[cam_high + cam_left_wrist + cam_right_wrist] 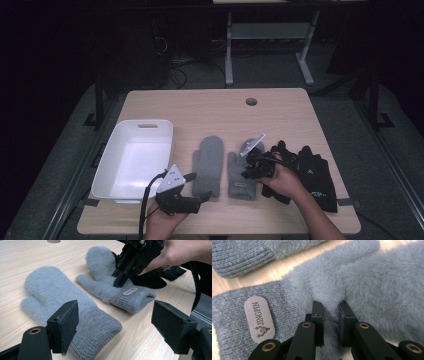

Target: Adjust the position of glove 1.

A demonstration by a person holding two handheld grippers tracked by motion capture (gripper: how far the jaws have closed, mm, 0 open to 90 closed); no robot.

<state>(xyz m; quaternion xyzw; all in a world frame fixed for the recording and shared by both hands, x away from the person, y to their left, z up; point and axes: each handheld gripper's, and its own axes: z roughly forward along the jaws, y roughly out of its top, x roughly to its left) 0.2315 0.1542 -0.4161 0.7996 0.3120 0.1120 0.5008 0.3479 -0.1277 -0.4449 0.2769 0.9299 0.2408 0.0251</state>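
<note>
1. Nearest the high camera, the left gripper (pixel 197 186) rests at the table's (pixel 210 105) front edge, jaws spread wide with nothing between them.
2. Left of that gripper and just beside it sits a white tub (pixel 112 165).
3. Ahead of its jaws lies the left mitten (pixel 57 302), grey and fluffy, flat on the wood, cuff toward the gripper; the left jaw overlaps the cuff in the left gripper view, though I cannot tell if it touches.
4. Further right, the right mitten (pixel 374 282) lies beside the first, apart from it, cuff with a tan label (pixel 259 318) toward the person.
5. On it the right gripper (pixel 331 312) pinches a ridge of fluff near the thumb crotch, jaws nearly together on the fabric.
6. Right of that gripper, black gloves (pixel 315 170) lie just behind the hand (pixel 282 182) holding it.
</note>
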